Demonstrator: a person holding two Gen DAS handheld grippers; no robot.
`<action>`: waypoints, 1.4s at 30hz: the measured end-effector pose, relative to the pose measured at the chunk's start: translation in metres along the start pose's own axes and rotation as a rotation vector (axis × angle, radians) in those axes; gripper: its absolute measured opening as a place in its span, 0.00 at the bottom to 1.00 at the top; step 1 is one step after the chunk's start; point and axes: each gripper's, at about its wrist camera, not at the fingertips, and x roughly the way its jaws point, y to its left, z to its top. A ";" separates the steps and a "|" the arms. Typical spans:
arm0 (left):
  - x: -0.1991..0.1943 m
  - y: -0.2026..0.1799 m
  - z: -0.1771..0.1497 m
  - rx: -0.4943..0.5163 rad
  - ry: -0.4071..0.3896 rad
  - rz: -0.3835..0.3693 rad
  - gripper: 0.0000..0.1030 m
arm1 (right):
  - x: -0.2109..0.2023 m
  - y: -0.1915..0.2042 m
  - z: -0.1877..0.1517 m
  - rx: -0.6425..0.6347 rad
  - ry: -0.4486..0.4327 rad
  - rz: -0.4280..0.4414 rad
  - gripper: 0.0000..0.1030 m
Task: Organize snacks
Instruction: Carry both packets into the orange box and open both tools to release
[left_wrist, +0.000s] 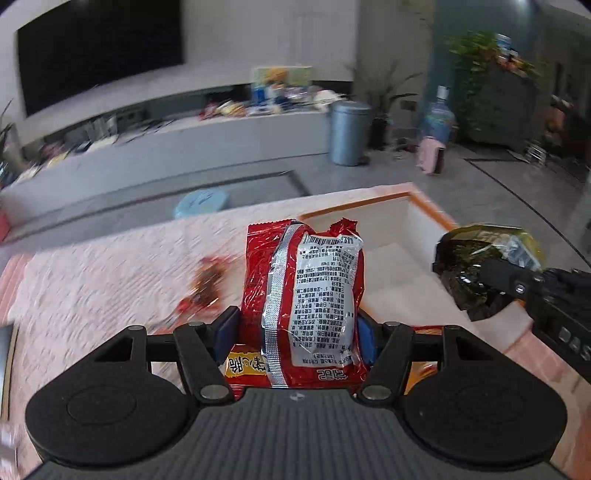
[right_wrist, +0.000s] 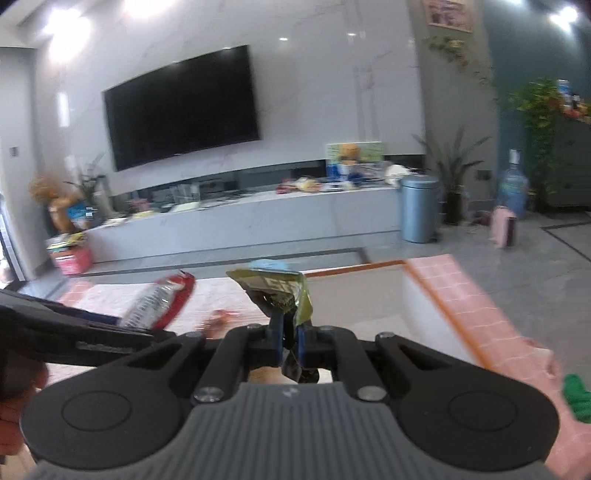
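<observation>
My left gripper (left_wrist: 295, 332) is shut on a red snack bag (left_wrist: 306, 295) with a white printed back, held upright above the pink tablecloth (left_wrist: 92, 280). In the right wrist view that red bag (right_wrist: 159, 302) shows at the left, with the left gripper's black body below it. My right gripper (right_wrist: 290, 339) is shut on the edge of a small dark green and yellow snack packet (right_wrist: 277, 291). The same green packet (left_wrist: 480, 266) hangs at the right of the left wrist view, over a white box with an orange rim (left_wrist: 432, 206).
Another small red snack (left_wrist: 207, 284) lies blurred on the cloth left of the held bag. The open white box (right_wrist: 369, 306) fills the table's right side. Beyond are a low TV bench (right_wrist: 240, 218), a grey bin (right_wrist: 419, 206) and a light blue stool (left_wrist: 199, 201).
</observation>
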 end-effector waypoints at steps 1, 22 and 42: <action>0.002 -0.007 0.004 0.017 -0.001 -0.014 0.70 | -0.001 -0.010 0.003 0.011 0.004 -0.009 0.03; 0.133 -0.109 0.031 0.332 0.314 -0.152 0.70 | 0.076 -0.127 0.003 -0.035 0.323 -0.102 0.00; 0.184 -0.139 0.005 0.575 0.453 -0.089 0.72 | 0.135 -0.130 -0.021 -0.137 0.553 -0.050 0.00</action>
